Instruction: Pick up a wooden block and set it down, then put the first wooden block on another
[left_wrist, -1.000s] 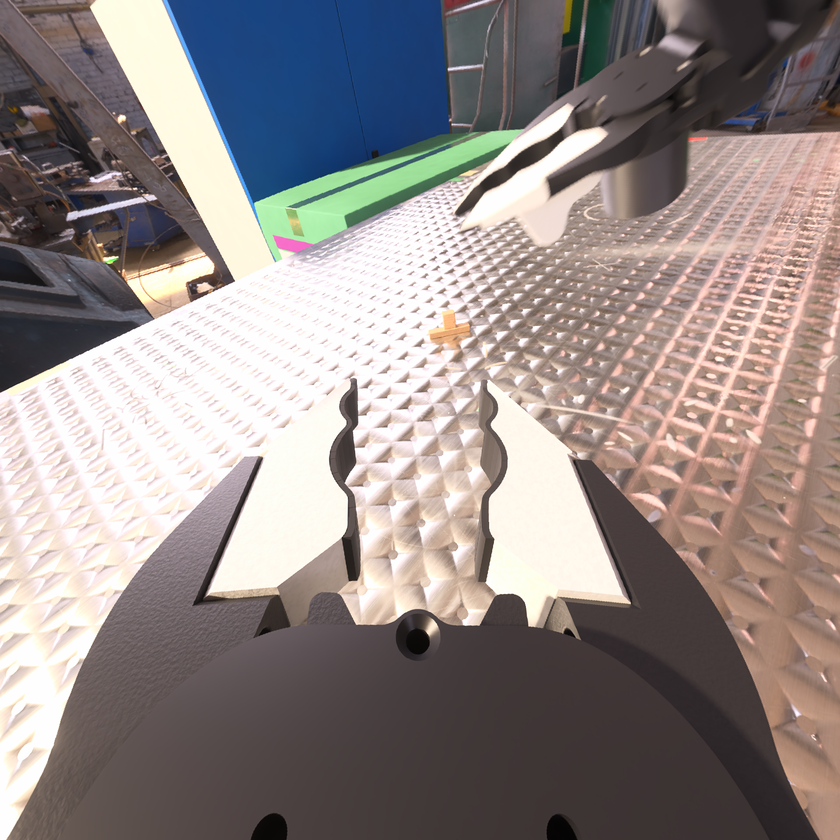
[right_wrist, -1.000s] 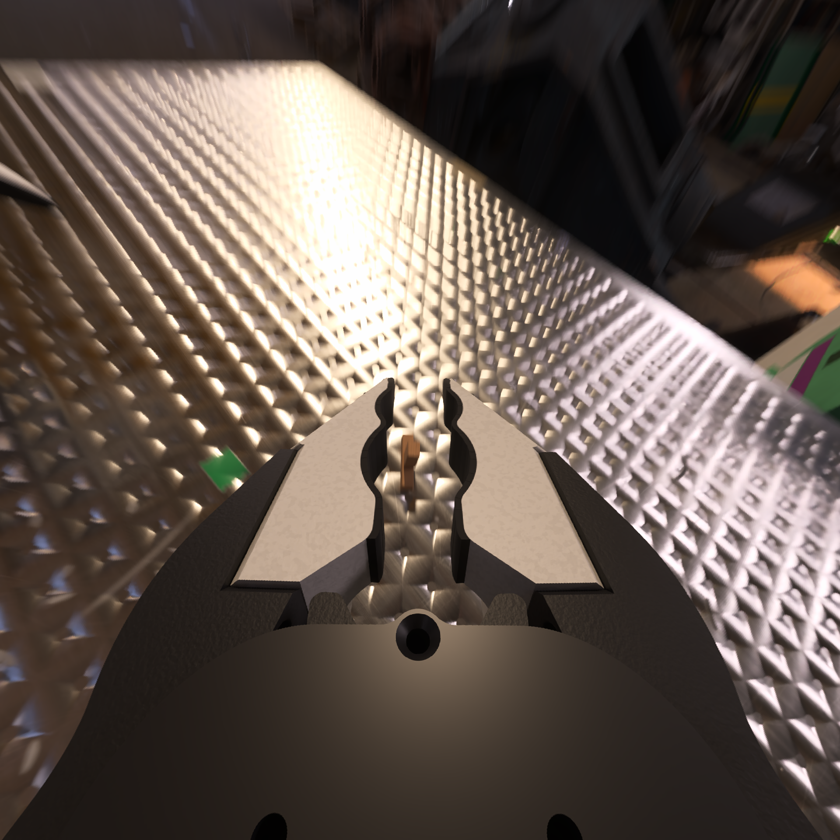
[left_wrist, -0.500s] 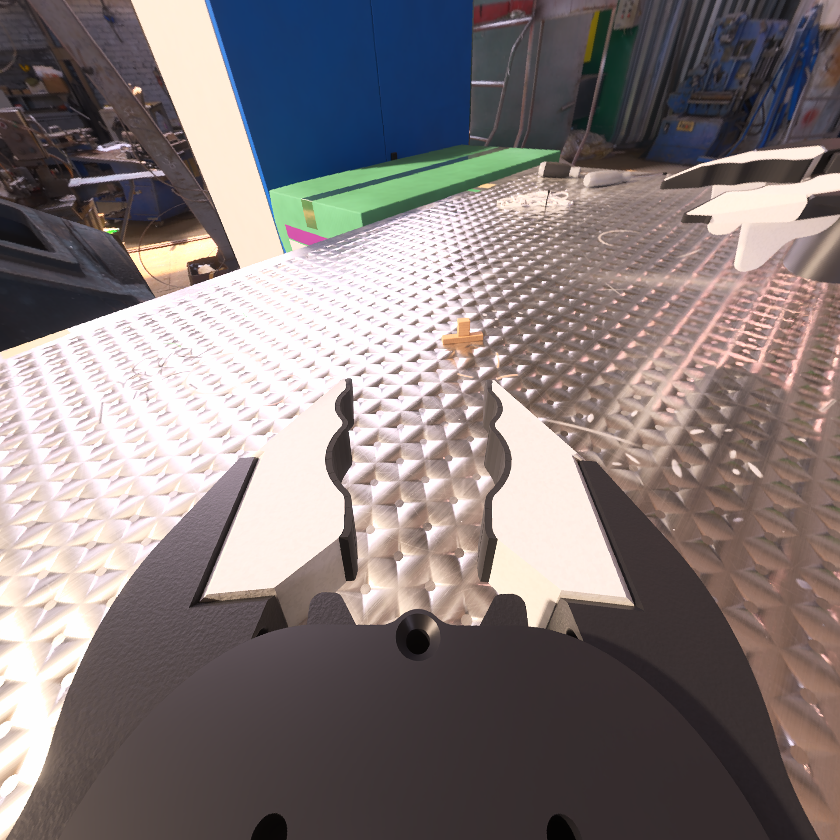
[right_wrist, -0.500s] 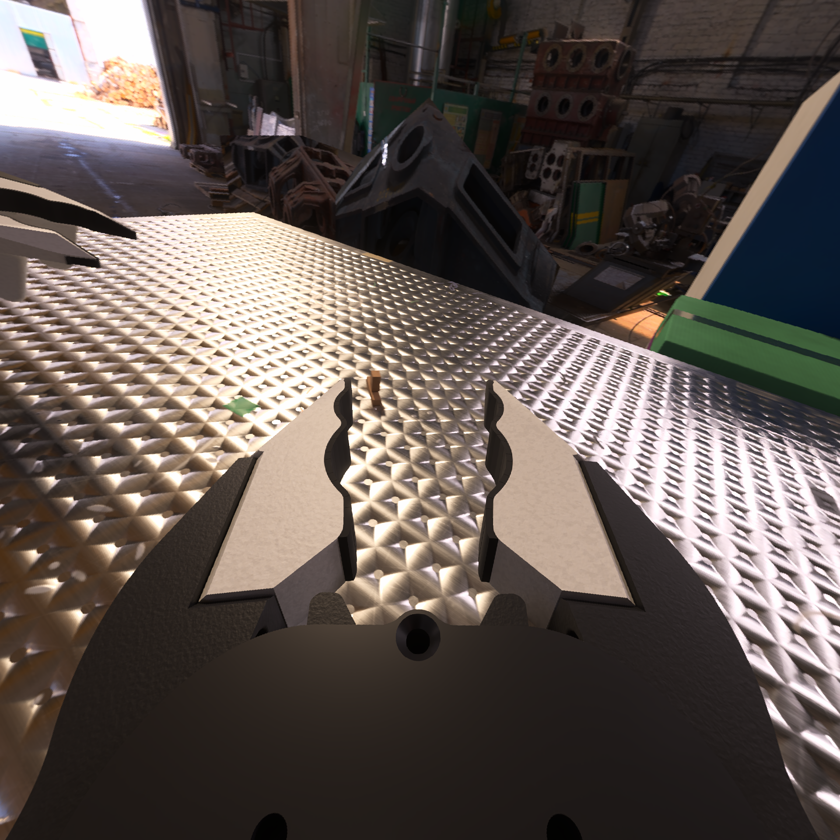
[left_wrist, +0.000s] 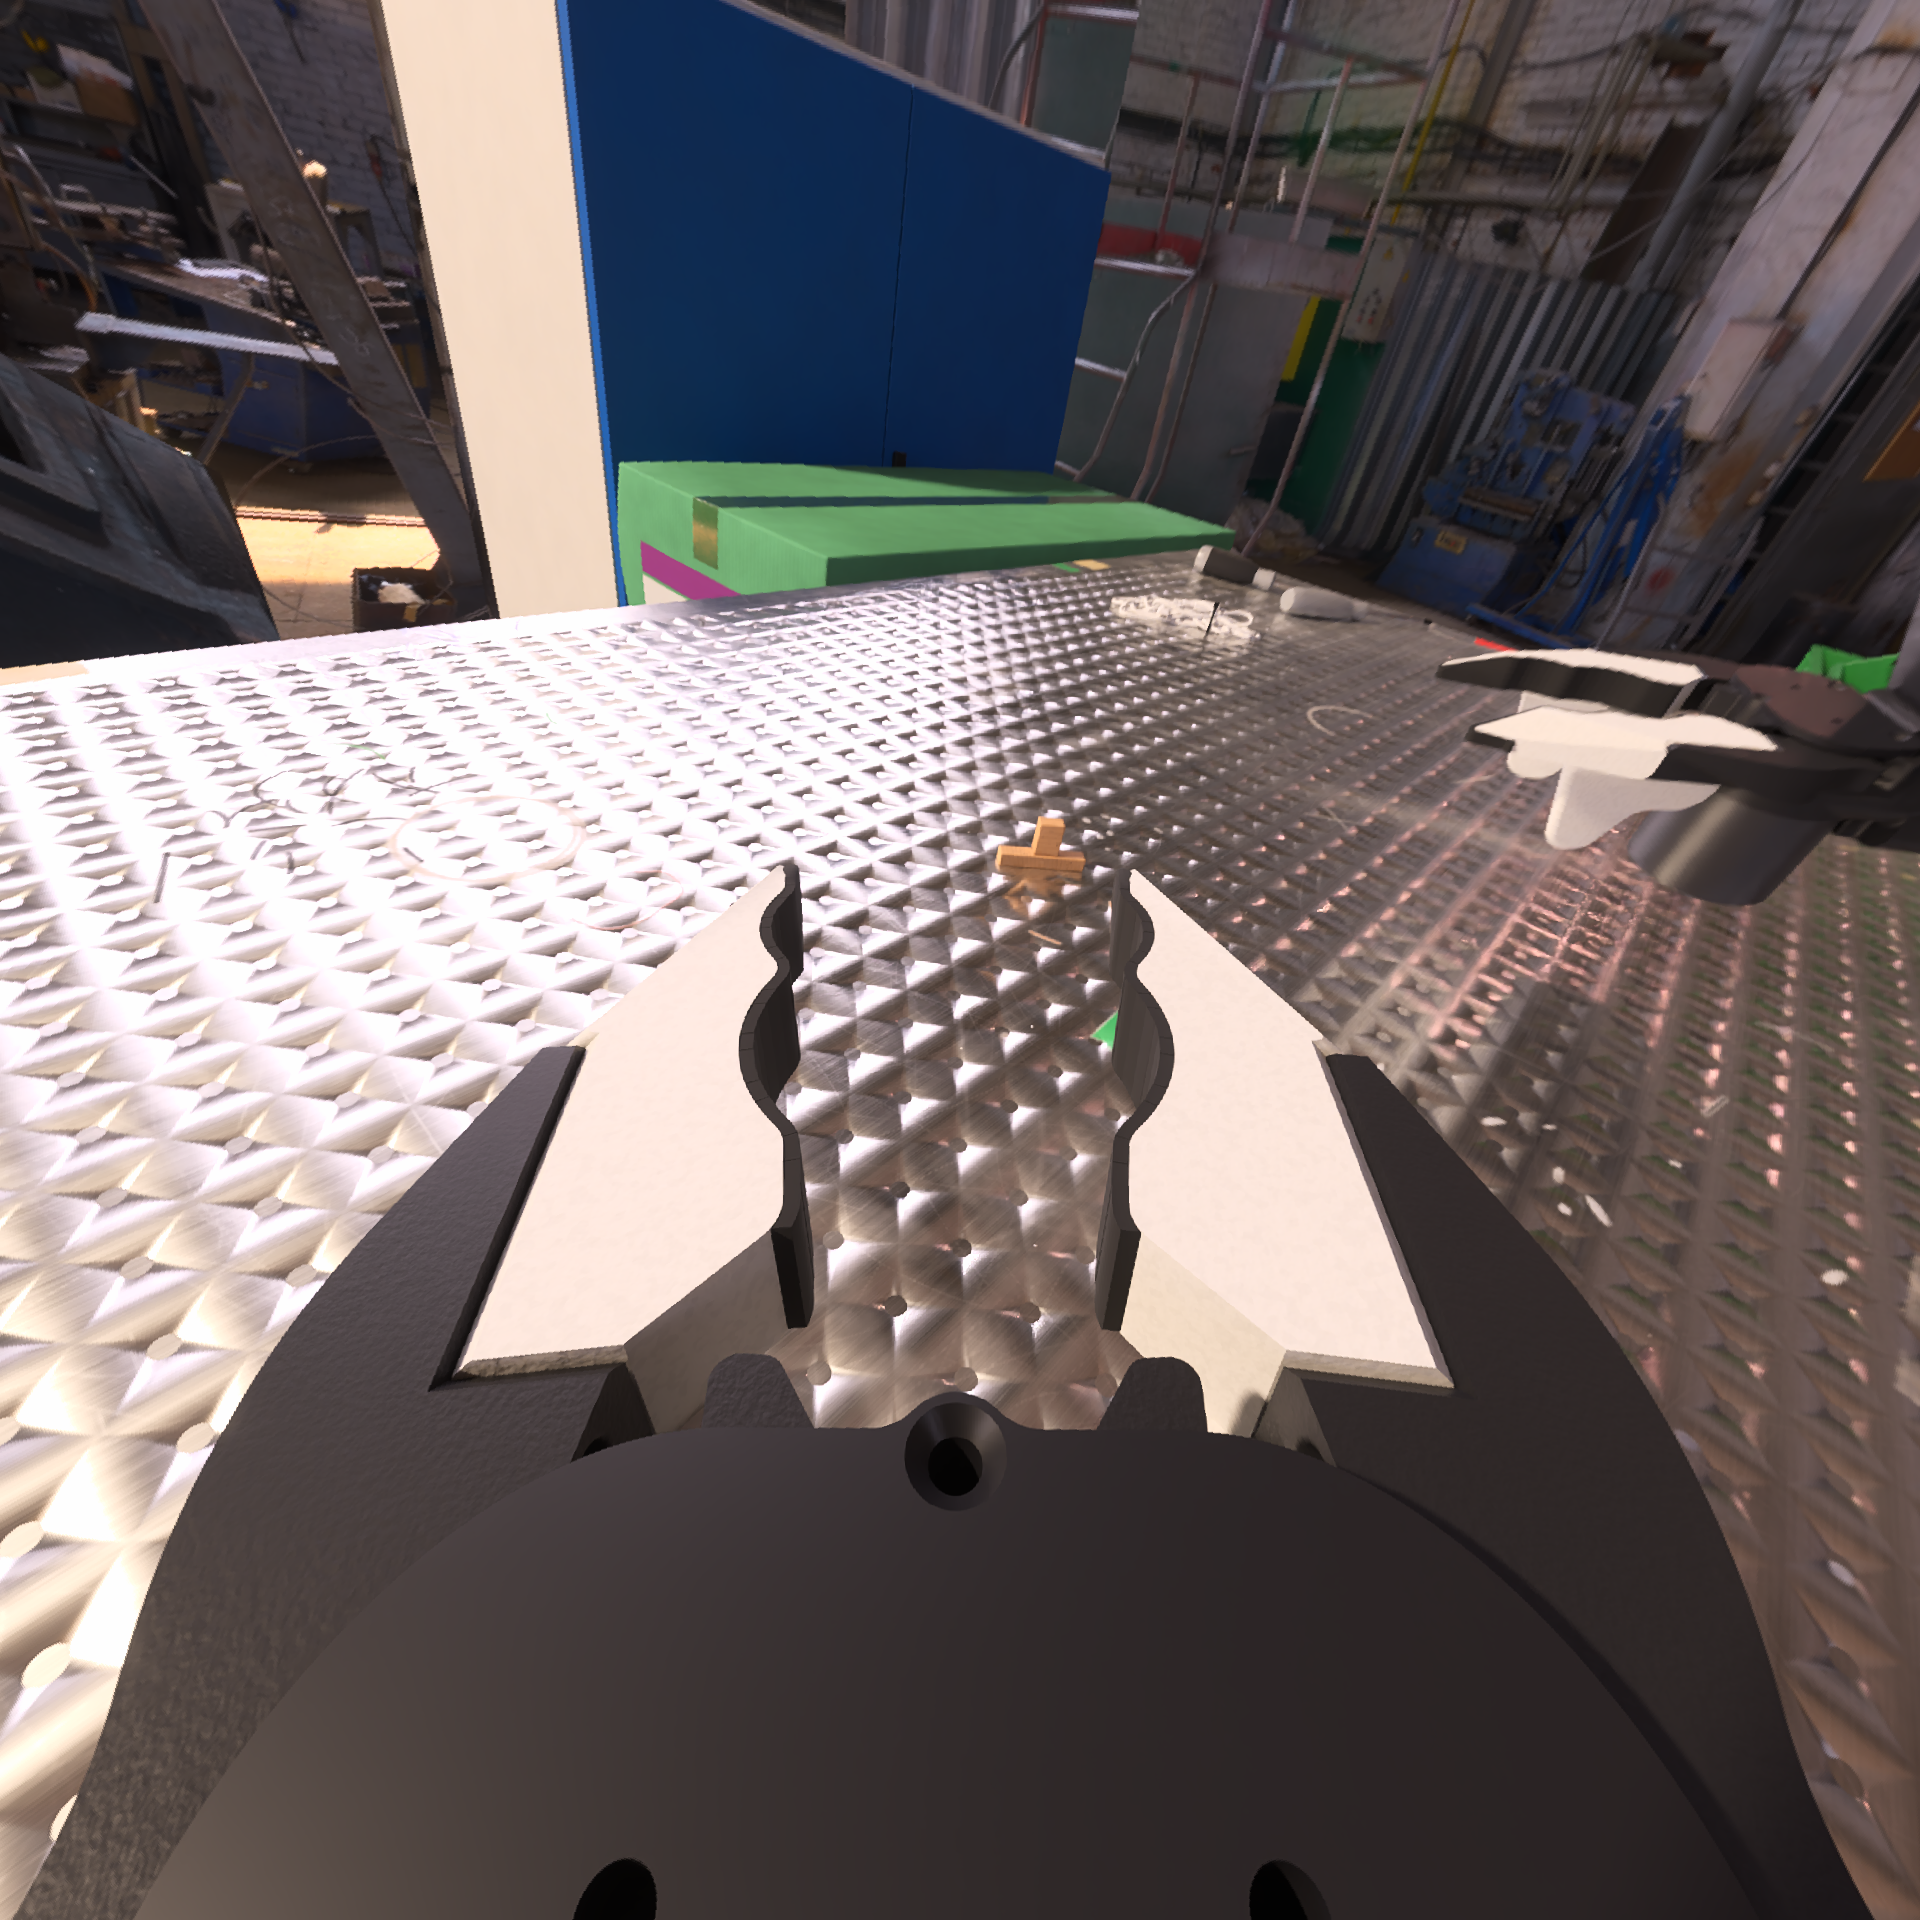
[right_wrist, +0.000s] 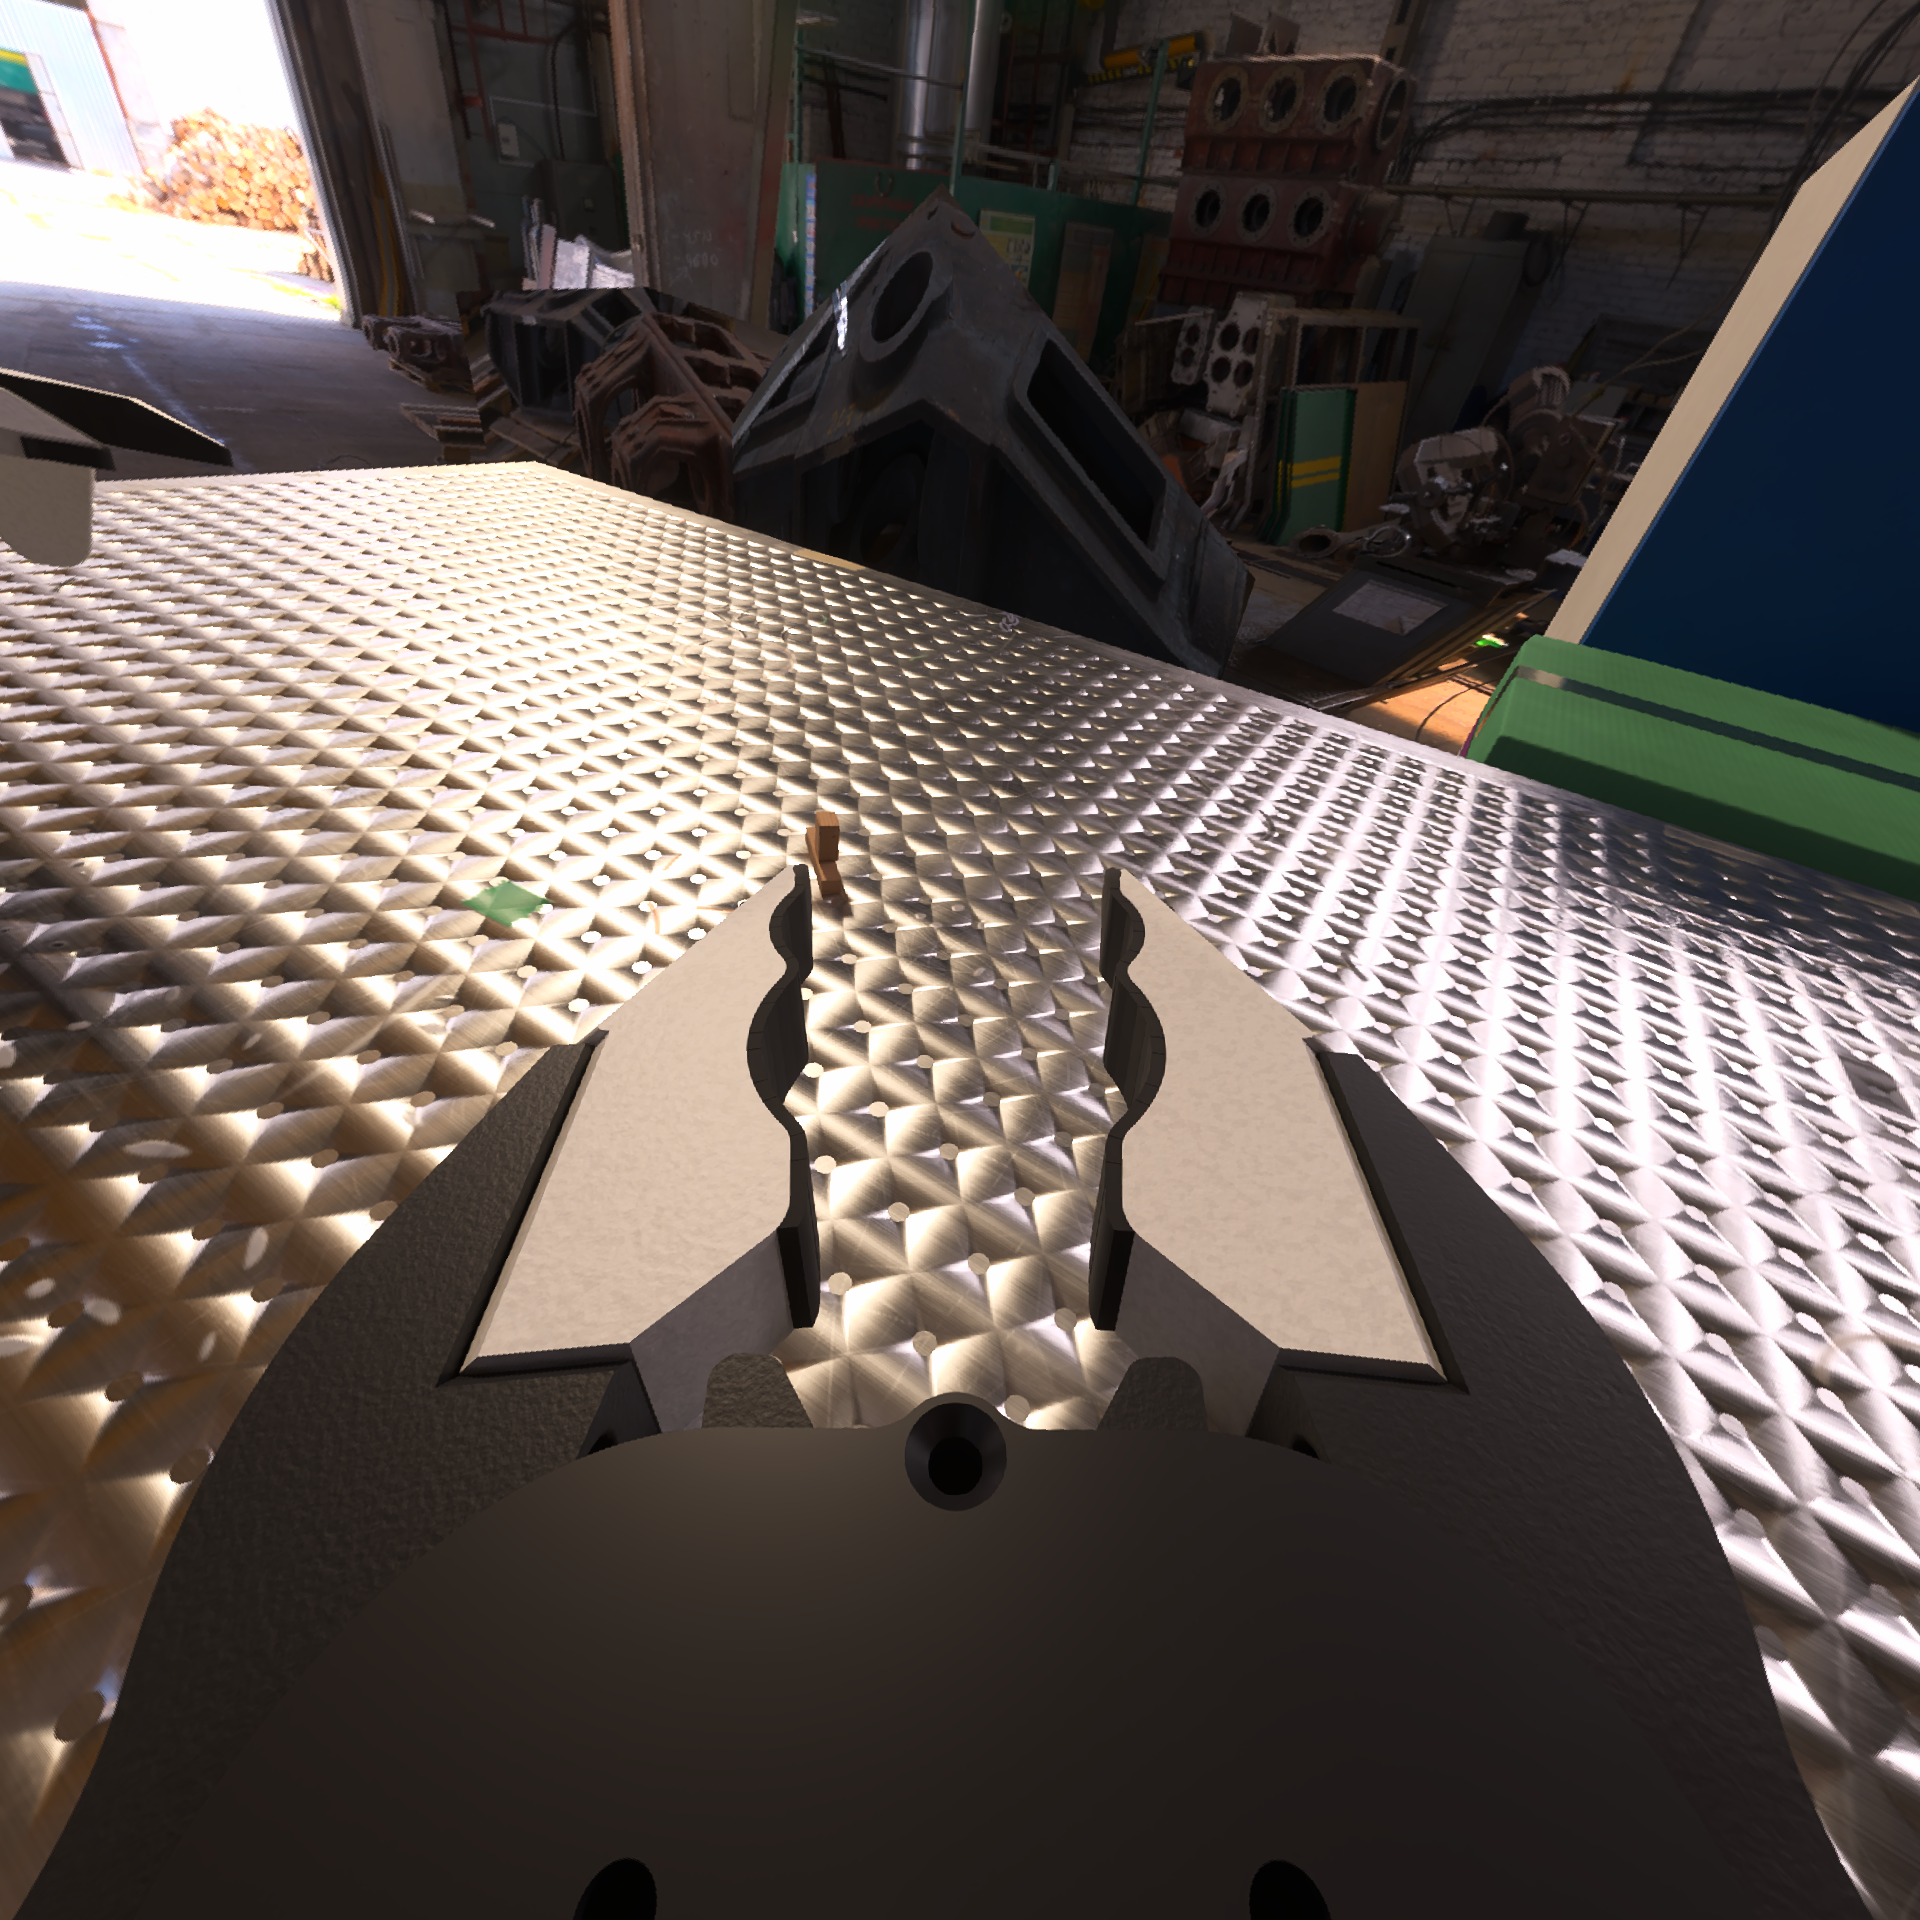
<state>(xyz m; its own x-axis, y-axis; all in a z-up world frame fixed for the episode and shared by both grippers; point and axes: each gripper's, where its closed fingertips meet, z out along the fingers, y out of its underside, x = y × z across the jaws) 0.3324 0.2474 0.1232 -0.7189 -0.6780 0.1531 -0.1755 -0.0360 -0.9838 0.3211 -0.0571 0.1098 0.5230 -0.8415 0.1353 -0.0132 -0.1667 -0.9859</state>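
Two small wooden blocks lie together on the patterned metal table, one crossing the other in a T shape. In the right wrist view the wooden blocks look narrow and brown. My left gripper is open and empty, a short way back from the blocks. My right gripper is open and empty, with the blocks just beyond its left fingertip. The right gripper also shows at the right edge of the left wrist view, well away from the blocks.
A small flat green patch lies on the table near the blocks and also shows in the left wrist view. A green box and a tall blue panel stand past the far edge. The left gripper's fingers show top left.
The right gripper, narrowly closed around the blocks a second ago, has opened wide and drawn back from them. The left gripper's view has tilted up; the blocks stay in place.
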